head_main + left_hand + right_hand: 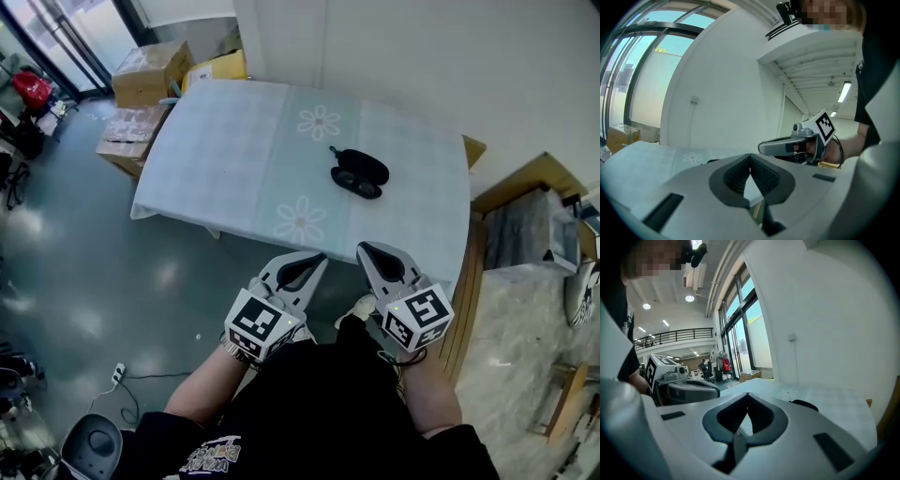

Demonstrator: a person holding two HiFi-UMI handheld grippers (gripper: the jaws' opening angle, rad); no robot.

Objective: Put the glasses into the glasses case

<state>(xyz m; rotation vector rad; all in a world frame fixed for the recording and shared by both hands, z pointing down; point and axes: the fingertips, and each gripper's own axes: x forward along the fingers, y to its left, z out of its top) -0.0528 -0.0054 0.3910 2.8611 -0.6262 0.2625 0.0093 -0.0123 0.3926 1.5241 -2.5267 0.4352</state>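
Finds the fingers (732, 177) of the left gripper (750, 157) closed tip to tip, holding nothing; finds the fingers (761, 418) of the right gripper (747, 397) likewise pressed together and empty. Places both grippers side by side, low in front of the person (319, 422), short of the near edge of the tabletop (234, 150) and well apart from the work. Locates the glasses case (367, 167) toward the far right of the tabletop, black, lying open by the look of it, with the glasses (353, 184) touching its near side; cannot tell at this range whether seated inside or merely resting against it. Judges the task not yet begun. Flags as main hazards: arriving with fingers closed and shoving the light case across the tabletop; pinching a lens or a thin temple arm and bending or smudging it; closing the case on a protruding arm. Advises opening the fingers before the reach, and steadying the case with one gripper.
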